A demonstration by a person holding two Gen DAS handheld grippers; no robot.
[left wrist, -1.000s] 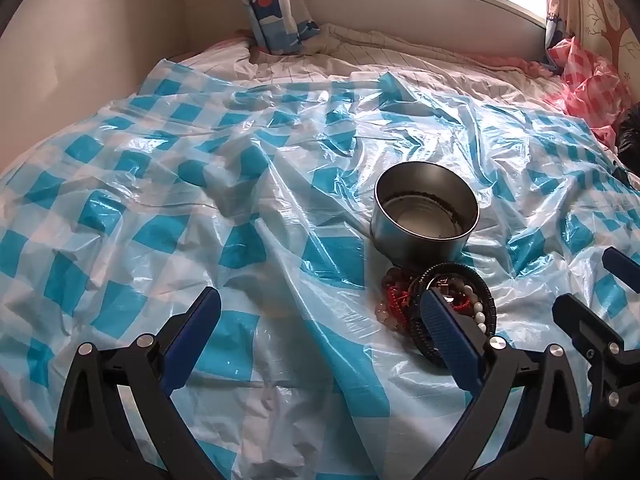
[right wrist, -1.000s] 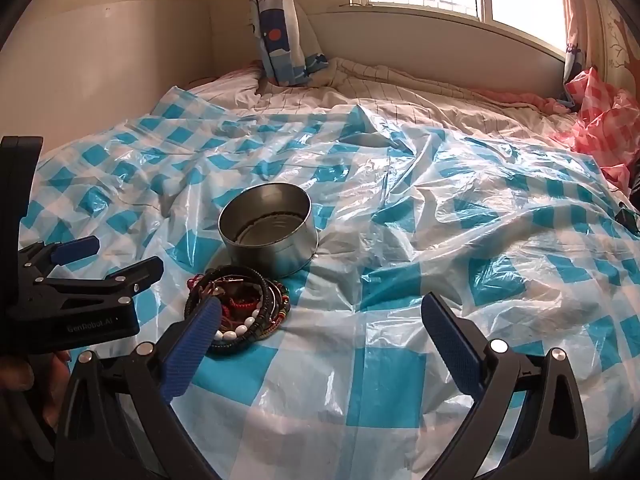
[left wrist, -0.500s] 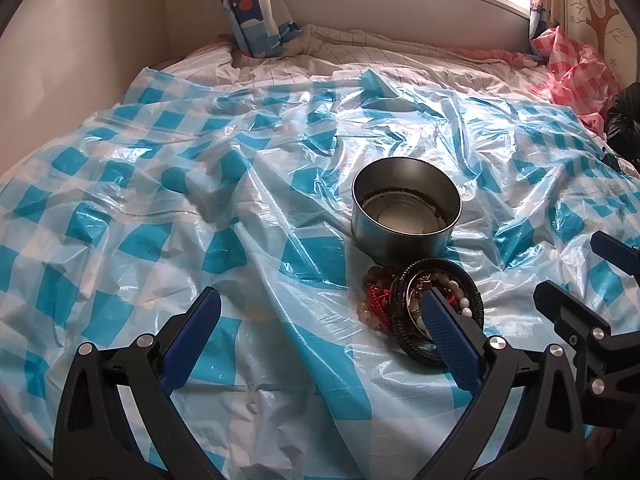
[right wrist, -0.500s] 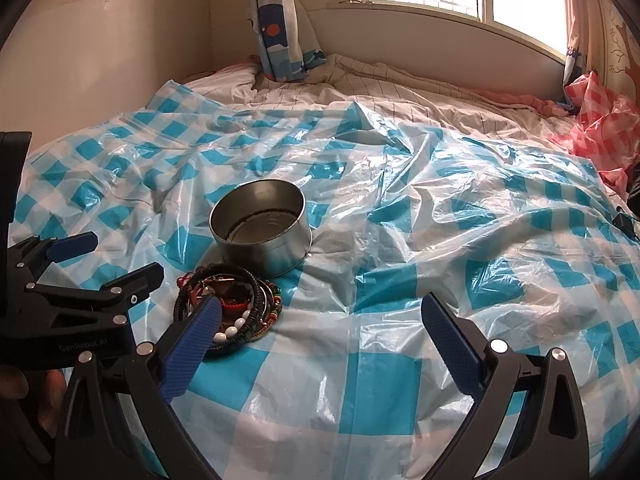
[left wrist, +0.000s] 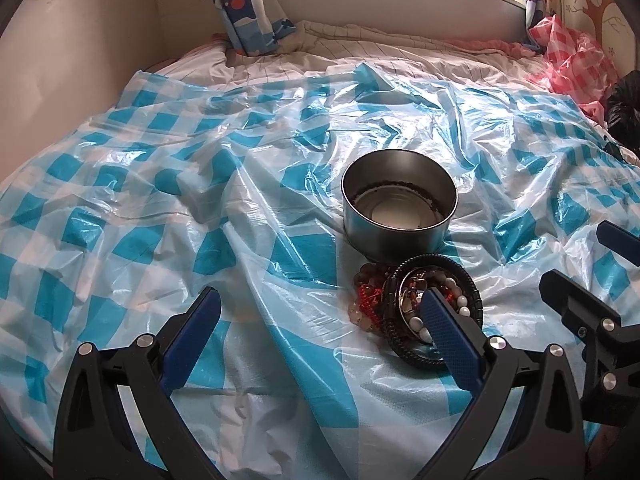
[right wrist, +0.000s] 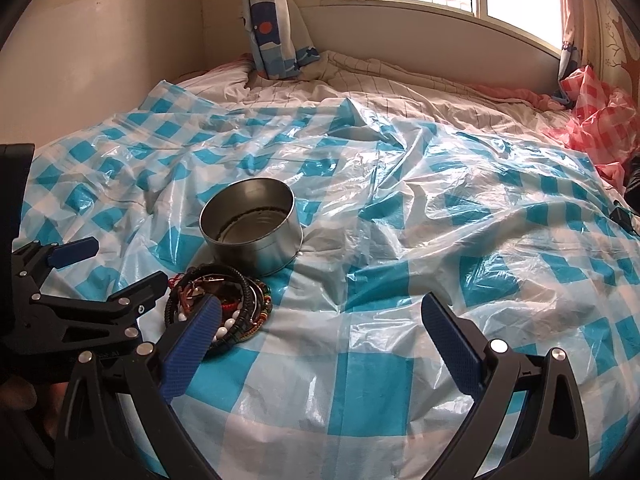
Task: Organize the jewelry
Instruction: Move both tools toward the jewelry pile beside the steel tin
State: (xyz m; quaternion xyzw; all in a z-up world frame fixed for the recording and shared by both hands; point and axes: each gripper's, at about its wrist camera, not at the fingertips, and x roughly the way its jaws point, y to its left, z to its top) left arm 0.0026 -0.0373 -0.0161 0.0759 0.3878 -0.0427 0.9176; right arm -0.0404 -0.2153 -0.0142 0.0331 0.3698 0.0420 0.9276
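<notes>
A pile of bracelets (left wrist: 416, 304) (right wrist: 224, 304), black rings with red and white beads, lies on the blue-checked plastic sheet (left wrist: 200, 200) (right wrist: 440, 220). Just behind it stands a round metal tin (left wrist: 398, 210) (right wrist: 252, 228) with a thin dark beaded strand around its inner bottom. My left gripper (left wrist: 320, 320) is open, its right finger over the pile's near edge. My right gripper (right wrist: 320, 320) is open too, its left finger over the pile. Each gripper shows at the edge of the other's view.
The sheet covers a bed with rumpled striped bedding (right wrist: 380, 80) at the back. A wall (left wrist: 80, 60) runs along the left. A curtain (right wrist: 272, 32) hangs below the window, and a crumpled pink-checked bag (right wrist: 592, 116) lies at the far right.
Both grippers have moved a little forward toward the bracelets and the tin. Their jaws have stayed open and nothing was picked up.
</notes>
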